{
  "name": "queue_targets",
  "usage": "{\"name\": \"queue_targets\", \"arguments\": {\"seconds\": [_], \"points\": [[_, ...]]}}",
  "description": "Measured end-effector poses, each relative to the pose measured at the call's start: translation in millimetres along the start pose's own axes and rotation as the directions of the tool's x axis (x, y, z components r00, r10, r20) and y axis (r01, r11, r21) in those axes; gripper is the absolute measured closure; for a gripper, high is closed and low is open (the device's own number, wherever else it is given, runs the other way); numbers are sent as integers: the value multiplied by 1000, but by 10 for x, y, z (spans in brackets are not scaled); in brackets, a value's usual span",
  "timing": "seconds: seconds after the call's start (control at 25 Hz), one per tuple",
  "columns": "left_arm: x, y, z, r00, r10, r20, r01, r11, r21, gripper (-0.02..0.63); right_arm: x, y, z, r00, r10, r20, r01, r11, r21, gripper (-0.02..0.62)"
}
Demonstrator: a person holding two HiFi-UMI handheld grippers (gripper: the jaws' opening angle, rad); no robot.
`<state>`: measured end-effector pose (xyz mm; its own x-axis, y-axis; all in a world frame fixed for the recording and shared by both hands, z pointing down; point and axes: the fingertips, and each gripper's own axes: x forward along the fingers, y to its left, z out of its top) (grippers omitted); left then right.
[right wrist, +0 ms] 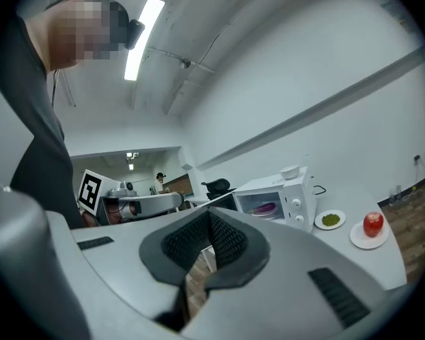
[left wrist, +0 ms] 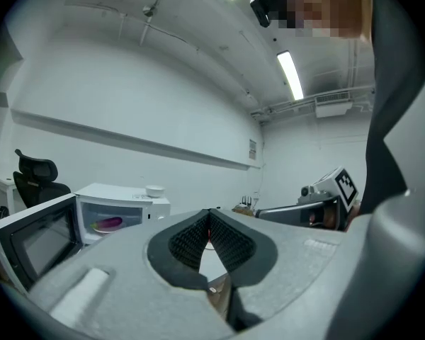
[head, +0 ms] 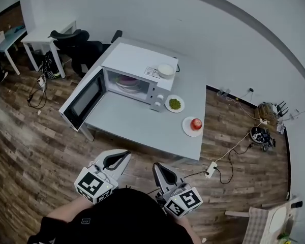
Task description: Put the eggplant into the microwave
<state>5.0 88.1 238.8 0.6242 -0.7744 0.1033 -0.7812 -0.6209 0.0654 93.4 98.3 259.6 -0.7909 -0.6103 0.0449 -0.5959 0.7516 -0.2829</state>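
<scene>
Eggplant [right wrist: 266, 208] is lying in the open microwave [head: 137, 65]; apple [head: 196, 123] sitting at the worktop's [head: 142, 128] right edge. Left gripper [head: 124, 156], right gripper [head: 156, 167] are hovering off the near edge, both pressed together.

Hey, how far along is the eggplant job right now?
Done: the eggplant lies on a plate inside the microwave. In hand: nothing; the left claw and right claw are both shut and empty, held short of the table. Left: the microwave door stands open, if closing it counts.
</scene>
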Motion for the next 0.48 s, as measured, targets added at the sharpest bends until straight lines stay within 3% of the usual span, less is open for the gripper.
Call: {"name": "queue_targets", "arguments": {"seconds": [0.48], "points": [[-51, 241, 112, 999, 33, 23, -33, 999, 15, 597, 219, -20, 157, 1000, 1, -2, -1, 997, -78, 581]]}}
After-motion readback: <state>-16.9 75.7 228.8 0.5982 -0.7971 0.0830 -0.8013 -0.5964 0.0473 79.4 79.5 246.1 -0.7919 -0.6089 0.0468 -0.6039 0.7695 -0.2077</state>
